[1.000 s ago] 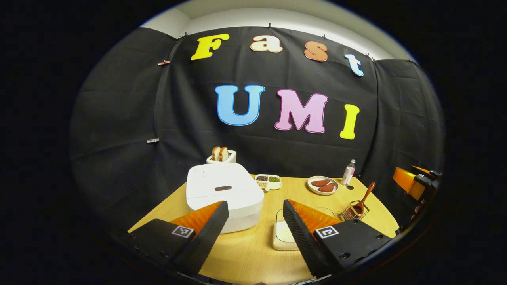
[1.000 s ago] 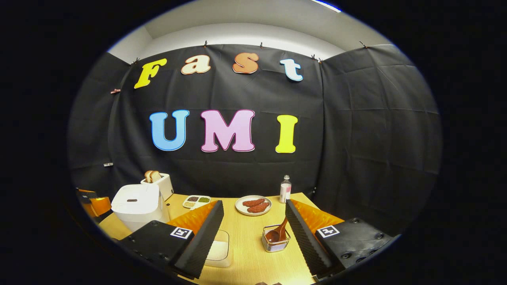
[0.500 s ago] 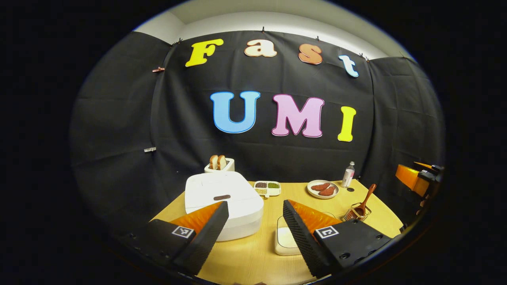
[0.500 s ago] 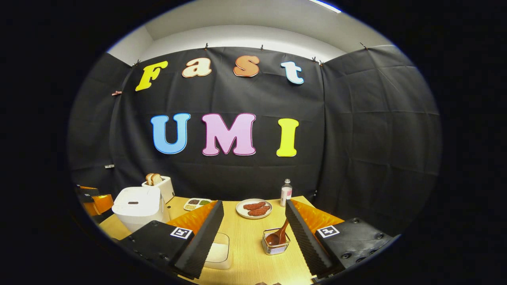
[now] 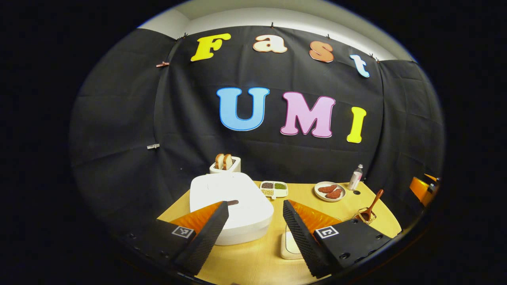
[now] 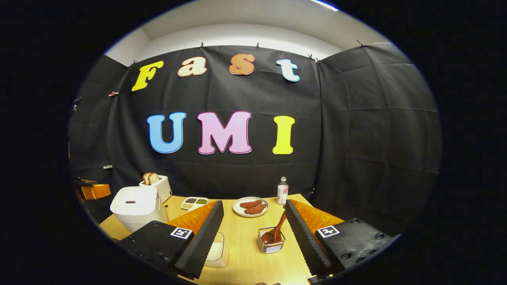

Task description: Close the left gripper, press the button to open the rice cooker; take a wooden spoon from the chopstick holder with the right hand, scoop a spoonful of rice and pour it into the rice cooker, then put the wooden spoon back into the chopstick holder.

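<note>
We take the rice cooker (image 5: 231,206) as our landmark: it sits shut on the worktop (image 5: 253,261), lid down, with its dark button (image 5: 233,202) on top near the front edge. Our left hand-held gripper (image 5: 255,227) hovers just in front of the cooker with its fingers spread wide and nothing between them, so the first step, closing them to make a blunt pressing tip, is not yet done. We judge it is held here because the button lies just ahead of its left finger. To the right of the cooker, close by, sits the white rice container (image 5: 289,246), partly hidden behind the right finger of this hand-held gripper. Farther right of the cooker stands the wire chopstick holder (image 6: 271,241) with the wooden spoon (image 6: 276,231) leaning in it, handle up and free to grasp. Our right hand-held gripper (image 6: 255,227) waits in front of that holder, also wide and empty, presumably lined up so it can take the handle once the lid is up.
</note>
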Demonstrator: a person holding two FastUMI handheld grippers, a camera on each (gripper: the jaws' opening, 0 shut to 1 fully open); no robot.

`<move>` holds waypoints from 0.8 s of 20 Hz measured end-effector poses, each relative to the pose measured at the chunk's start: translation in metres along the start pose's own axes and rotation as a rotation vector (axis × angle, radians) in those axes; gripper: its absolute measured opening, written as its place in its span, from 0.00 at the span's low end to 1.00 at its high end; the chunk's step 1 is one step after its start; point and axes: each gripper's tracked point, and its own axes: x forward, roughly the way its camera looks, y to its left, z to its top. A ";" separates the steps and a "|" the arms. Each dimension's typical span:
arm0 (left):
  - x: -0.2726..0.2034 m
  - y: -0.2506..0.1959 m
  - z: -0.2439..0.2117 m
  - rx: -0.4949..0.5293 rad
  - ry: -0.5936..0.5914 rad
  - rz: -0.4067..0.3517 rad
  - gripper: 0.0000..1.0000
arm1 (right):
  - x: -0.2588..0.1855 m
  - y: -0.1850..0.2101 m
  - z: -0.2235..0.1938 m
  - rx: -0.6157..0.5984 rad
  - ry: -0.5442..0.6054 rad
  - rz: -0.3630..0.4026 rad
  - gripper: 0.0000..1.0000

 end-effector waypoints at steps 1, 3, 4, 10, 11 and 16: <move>0.007 0.008 0.005 -0.002 0.002 0.016 0.96 | 0.000 -0.001 0.000 -0.002 0.002 0.001 0.98; 0.025 0.021 0.012 0.006 0.007 0.038 0.93 | 0.000 -0.003 -0.003 -0.011 0.013 0.004 0.98; 0.034 0.026 0.013 0.016 0.009 0.048 0.87 | 0.000 -0.004 -0.005 -0.012 0.018 0.006 0.98; 0.087 0.036 -0.002 -0.012 0.102 0.030 0.51 | 0.004 -0.015 -0.007 -0.040 0.041 0.004 0.98; 0.094 0.037 -0.007 -0.019 0.120 0.026 0.43 | 0.005 -0.018 -0.008 -0.041 0.046 0.002 0.98; 0.130 0.048 -0.036 -0.134 0.176 0.027 0.08 | 0.002 -0.033 -0.014 -0.043 0.073 -0.030 0.98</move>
